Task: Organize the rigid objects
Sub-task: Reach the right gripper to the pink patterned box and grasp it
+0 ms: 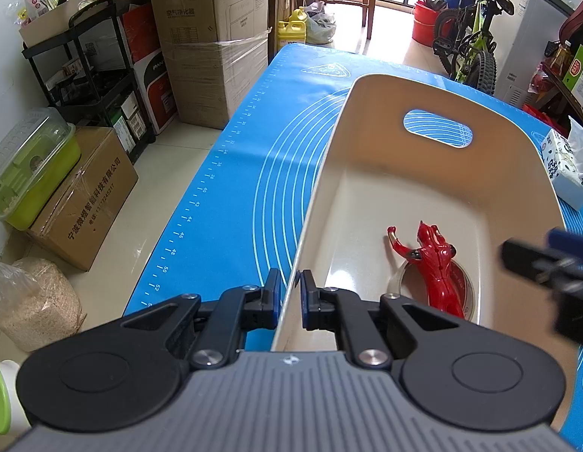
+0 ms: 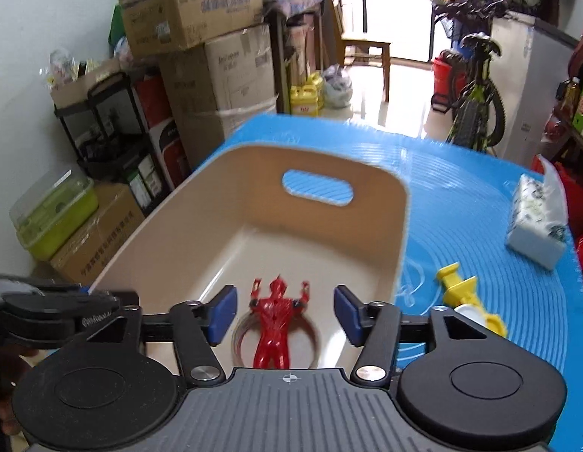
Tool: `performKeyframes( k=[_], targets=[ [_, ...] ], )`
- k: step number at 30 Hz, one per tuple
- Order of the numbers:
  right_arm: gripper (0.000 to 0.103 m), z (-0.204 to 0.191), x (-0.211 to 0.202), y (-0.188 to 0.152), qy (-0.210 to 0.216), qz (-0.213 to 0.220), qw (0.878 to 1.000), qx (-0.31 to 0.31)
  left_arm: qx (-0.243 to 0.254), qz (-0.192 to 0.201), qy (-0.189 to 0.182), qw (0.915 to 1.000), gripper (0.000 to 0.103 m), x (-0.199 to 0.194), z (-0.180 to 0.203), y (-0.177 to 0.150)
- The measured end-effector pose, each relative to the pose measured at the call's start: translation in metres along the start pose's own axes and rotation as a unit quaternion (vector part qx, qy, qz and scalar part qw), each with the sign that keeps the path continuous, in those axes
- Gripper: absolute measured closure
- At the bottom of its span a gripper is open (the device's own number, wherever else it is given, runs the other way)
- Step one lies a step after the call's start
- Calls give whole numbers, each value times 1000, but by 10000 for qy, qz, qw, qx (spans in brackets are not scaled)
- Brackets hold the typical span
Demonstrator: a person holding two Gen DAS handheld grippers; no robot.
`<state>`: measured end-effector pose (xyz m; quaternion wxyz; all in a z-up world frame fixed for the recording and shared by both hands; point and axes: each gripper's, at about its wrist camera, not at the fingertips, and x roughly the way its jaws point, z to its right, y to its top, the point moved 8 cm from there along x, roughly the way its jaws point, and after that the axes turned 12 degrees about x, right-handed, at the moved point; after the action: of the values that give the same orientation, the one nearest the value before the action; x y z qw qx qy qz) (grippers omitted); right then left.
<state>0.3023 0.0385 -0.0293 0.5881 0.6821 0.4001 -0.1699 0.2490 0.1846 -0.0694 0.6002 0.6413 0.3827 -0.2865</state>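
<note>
"空气净化器" on stacked carton [image 1: 201, 19], ruler numbers on blue mat [image 1: 201, 203]

A: My notes so far: mat [image 2: 460, 203] blue, ruled with pale concentric rings and a tick scale along the edge. Bin [image 2: 231, 226] plain cream.

B: I log the figure [image 2: 271, 324] as glossy red with small black marks. Toy on the mat [image 2: 466, 293] is yellow and white.

A: Tissue pack [image 2: 536, 222] white, dark green print. Pads on my right gripper [image 2: 286, 314] blue, the frame black.

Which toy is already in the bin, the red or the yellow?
The red figure, lying in the beige bin across a tape roll. The yellow toy still lies outside on the blue mat.
</note>
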Motion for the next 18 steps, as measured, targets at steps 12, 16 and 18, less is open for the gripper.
performKeyframes(
  k=[12,16,18],
  targets=[
    [26,80,-56,20,-680,596,9951,406,-19,9,-7,10000,90,0,1,-1],
    [26,113,-52,3,-1015,344,9919,688,-34,8,-13,10000,90,-1,1,-2],
    [26,125,-47,-10,-1096,173,9904,827,-29,9,-9,10000,90,0,1,-2]
  ],
)
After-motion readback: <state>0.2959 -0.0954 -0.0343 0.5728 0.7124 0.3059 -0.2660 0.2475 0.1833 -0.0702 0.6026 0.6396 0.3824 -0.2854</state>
